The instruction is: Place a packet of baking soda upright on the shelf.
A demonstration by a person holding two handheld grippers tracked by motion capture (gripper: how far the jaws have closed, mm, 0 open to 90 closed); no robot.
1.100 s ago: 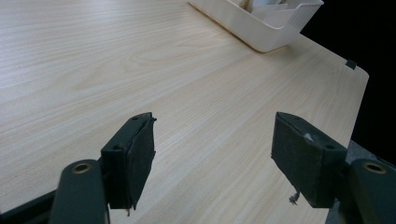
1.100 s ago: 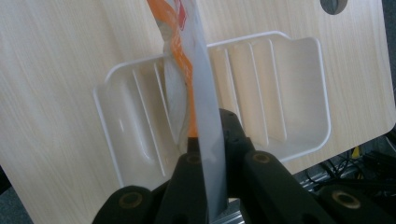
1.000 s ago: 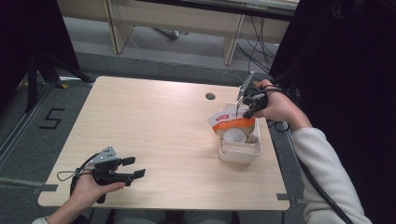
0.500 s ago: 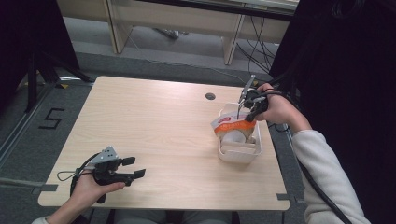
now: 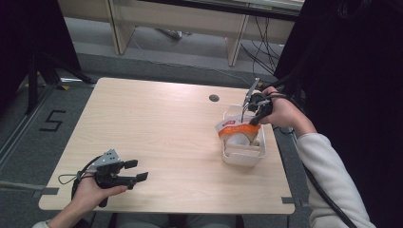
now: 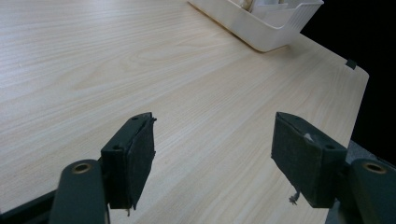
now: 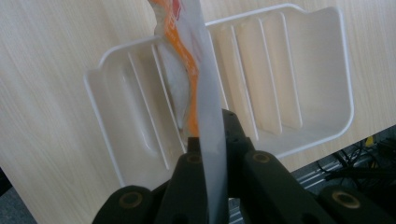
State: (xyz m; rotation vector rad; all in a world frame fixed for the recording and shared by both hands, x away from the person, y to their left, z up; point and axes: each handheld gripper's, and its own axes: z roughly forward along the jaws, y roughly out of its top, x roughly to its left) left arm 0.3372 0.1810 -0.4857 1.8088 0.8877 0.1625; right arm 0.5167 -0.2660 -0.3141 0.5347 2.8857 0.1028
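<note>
Pinching the flat top edge of a white and orange packet [image 7: 187,79] between the pressed-together pads of the right gripper [image 7: 211,140], edge standing as a thin pale strip straight up between the two black jaws. Hanging from that grip down into a white plastic bin [image 7: 289,70], ribbed along its floor, rounded at the corners, smooth and matte. Sitting near the far right corner of the table [image 5: 157,123], pale wood-grain laminate with a small dark round hole by the far edge. Showing from above as a glossy soft pouch [image 5: 236,129] with an orange band and a red mark, tilting over the bin [image 5: 243,156] beside other pale contents. Resting at the near left edge, left gripper [image 5: 134,171] spreading its jaws wide over bare tabletop, dark foam-like pads [image 6: 135,158] square and slightly frayed, gripping nothing.
</note>
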